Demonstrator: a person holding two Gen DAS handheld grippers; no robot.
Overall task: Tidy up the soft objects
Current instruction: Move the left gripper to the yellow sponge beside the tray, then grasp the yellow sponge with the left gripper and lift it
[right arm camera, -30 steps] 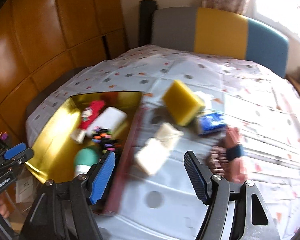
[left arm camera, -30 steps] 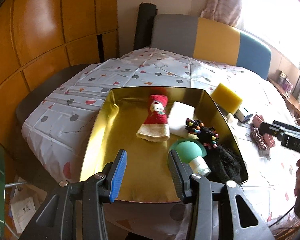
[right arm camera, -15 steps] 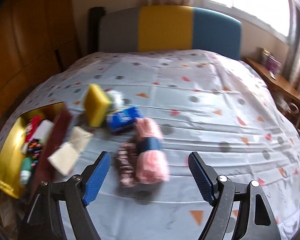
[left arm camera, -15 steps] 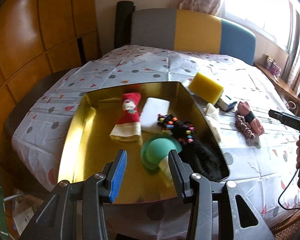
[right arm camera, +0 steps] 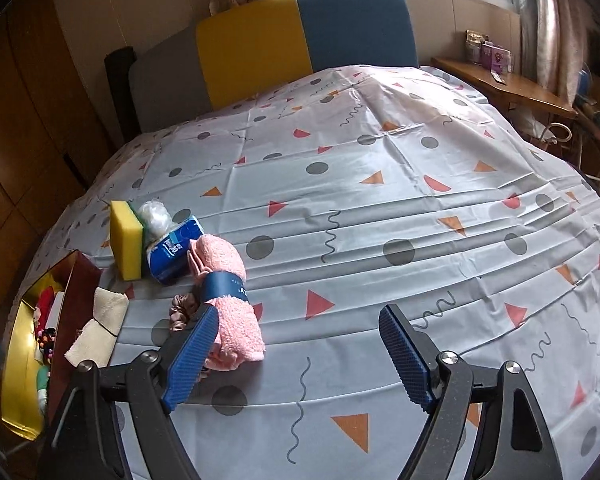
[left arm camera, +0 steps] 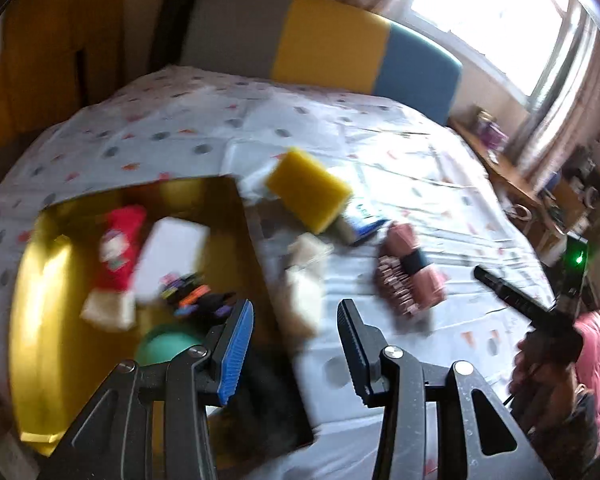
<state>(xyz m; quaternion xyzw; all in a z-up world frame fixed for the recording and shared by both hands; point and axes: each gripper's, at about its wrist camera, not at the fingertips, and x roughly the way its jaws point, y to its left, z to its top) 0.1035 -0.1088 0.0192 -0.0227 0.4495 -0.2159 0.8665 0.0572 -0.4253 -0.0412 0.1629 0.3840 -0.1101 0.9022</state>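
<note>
A gold tray [left arm camera: 36, 300] at the left holds a red sock [left arm camera: 118, 244], a white block [left arm camera: 168, 252], colourful hair ties [left arm camera: 192, 296] and a green ball [left arm camera: 164, 346]. My left gripper [left arm camera: 295, 308] hovers open and empty over the tray's right wall. Beside the tray [right arm camera: 18, 380] lie a beige cloth [right arm camera: 100, 328], a yellow sponge [right arm camera: 126, 240], a blue tissue pack [right arm camera: 176, 244], a brown scrunchie [right arm camera: 180, 308] and a rolled pink towel [right arm camera: 228, 280] with a dark band. My right gripper [right arm camera: 300, 316] hangs just right of the towel, jaws opening, nothing between them.
The patterned bedspread [right arm camera: 420, 200] stretches bare to the right of the towel. A grey, yellow and blue headboard [right arm camera: 300, 40] stands behind, wooden panels [right arm camera: 28, 120] on the left, a wooden side table [right arm camera: 508, 84] at the right. A hand with a pink sleeve [left arm camera: 596, 344] holds the right gripper.
The left gripper swung right, from over the tray's middle to its right wall. The right gripper travelled right past the cloth and sponge to the pink towel, its jaws spreading wider.
</note>
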